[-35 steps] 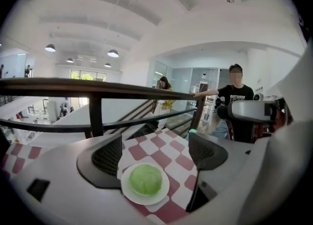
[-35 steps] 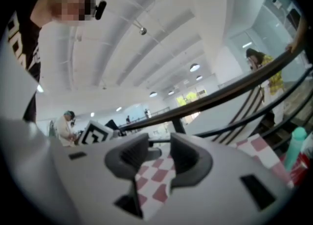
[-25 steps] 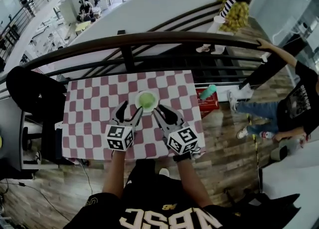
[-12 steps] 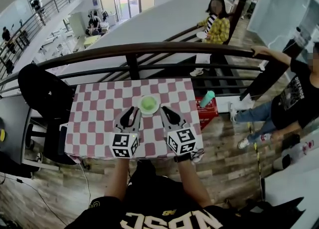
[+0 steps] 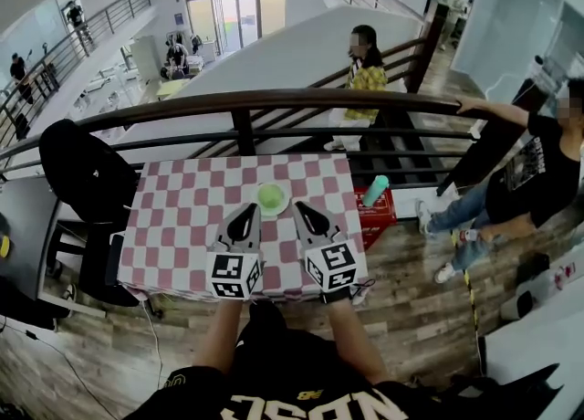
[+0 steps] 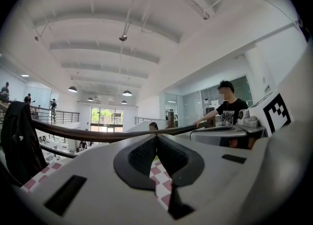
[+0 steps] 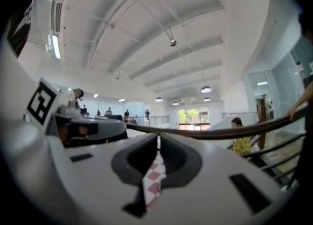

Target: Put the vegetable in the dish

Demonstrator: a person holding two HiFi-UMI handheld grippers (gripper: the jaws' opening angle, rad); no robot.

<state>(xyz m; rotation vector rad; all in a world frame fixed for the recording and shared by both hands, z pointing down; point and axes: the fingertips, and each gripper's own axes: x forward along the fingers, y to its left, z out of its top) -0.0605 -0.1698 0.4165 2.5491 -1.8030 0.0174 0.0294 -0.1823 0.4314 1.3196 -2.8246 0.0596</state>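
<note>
Left gripper, jaws together (seemingly empty), over checkered cloth.

Black short-sleeved shirt with cream block lettering, left gripper and right gripper each with a white moulded body, black ribbed jaws tapering to a point, white cube printed with black square markers

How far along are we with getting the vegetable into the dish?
Done, by the look of it: the green vegetable sits in the white dish on the checkered tablecloth. In hand: nothing. The left gripper and right gripper are both shut and empty, just short of the dish. Left: nothing visible to do.
</note>
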